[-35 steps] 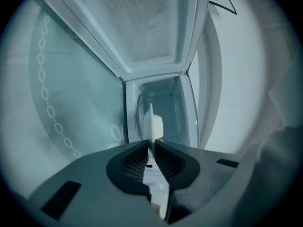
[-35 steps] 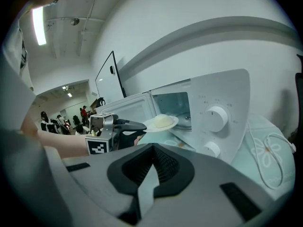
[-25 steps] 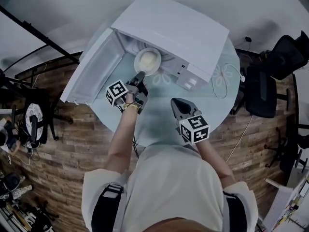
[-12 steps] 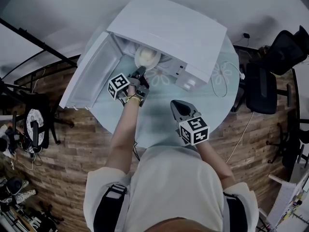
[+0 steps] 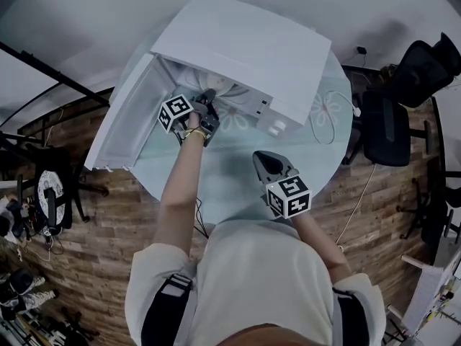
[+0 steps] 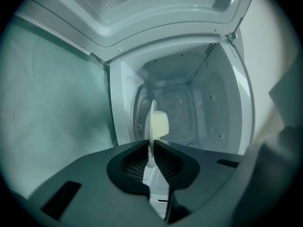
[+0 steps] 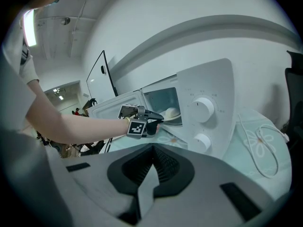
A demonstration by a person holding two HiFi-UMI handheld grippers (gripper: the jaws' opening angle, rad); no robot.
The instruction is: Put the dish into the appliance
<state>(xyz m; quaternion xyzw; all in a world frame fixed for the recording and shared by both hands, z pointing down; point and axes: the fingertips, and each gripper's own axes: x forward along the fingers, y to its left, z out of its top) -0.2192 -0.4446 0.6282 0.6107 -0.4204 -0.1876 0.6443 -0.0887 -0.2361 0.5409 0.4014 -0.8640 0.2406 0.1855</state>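
Observation:
The dish (image 6: 152, 119) is a white plate carrying a pale yellow mound (image 6: 160, 124). My left gripper (image 6: 152, 143) is shut on its near rim, so I see the plate edge-on. The gripper holds it in the mouth of the open white microwave (image 5: 245, 45), with the glass turntable (image 6: 177, 100) behind it. In the right gripper view the left gripper (image 7: 158, 118) reaches in level, and the dish (image 7: 171, 113) is past the door frame. In the head view the microwave's top hides the dish. My right gripper (image 5: 263, 157) hangs shut and empty over the table's near side.
The microwave door (image 5: 126, 121) swings out to the left. Two knobs (image 7: 204, 109) sit on its front panel. The round table (image 5: 238, 168) has a pale green flowered cloth and a white cable (image 5: 335, 117) at the right. Black office chairs (image 5: 389, 132) stand to the right.
My left gripper has carried the dish forward from in front of the opening into the microwave, until the roof hides it from above. The right gripper has stayed put.

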